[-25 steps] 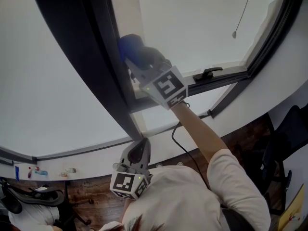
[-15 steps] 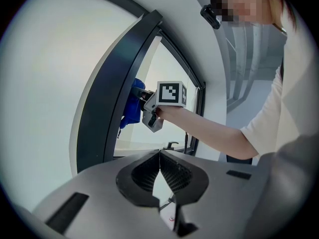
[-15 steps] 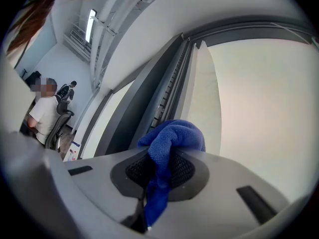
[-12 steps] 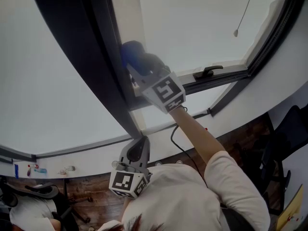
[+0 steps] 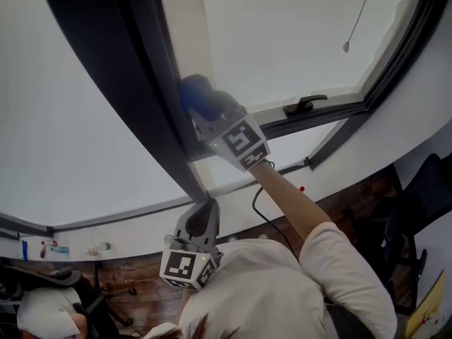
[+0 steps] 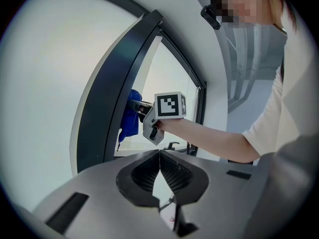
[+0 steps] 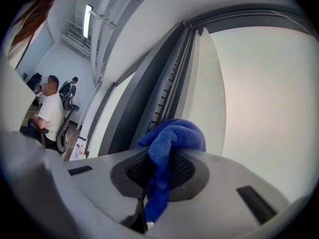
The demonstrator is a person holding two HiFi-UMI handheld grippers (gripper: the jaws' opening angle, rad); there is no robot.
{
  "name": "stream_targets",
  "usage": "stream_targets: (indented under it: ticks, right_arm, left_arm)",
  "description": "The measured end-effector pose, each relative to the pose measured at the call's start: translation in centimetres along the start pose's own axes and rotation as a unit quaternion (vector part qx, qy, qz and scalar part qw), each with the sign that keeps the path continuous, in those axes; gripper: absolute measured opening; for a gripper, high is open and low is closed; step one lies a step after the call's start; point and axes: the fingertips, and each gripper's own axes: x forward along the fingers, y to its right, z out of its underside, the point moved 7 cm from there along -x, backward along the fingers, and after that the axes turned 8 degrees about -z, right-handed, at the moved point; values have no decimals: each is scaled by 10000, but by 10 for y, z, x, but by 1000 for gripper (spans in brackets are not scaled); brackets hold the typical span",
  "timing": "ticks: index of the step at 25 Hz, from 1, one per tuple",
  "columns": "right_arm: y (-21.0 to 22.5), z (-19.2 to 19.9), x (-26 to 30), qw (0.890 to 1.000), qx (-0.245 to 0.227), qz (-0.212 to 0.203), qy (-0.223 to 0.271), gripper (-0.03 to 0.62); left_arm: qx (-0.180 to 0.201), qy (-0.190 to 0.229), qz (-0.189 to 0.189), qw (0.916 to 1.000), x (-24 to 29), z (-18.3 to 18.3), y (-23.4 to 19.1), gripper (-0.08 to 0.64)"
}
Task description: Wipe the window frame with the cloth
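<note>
Right tongs [image 7: 160, 156] tight around blue cloth [image 7: 177, 133], against dark window frame [image 7: 144, 103].

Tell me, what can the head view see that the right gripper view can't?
Only the head view shows the window handle, the hanging pull cord, the person's outstretched arm and the left gripper held low. Only the right gripper view shows the right gripper with its jaws clamped on a fold of the blue cloth, plus a ceiling light. Both show that cloth at the dark window frame.
</note>
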Motion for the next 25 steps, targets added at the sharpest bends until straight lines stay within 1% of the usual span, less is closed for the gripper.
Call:
stream_targets:
  ticks: [15,25]
  right_arm:
    - [-16,47,-1,9983,353,-147,-451,44]
    - [-23,81,3,9951,450,-276,-842,44]
  left_arm:
    - [27,-3,5,10000,2,0,1,11]
    - [3,-45,-5,10000,7,-3,-4,11]
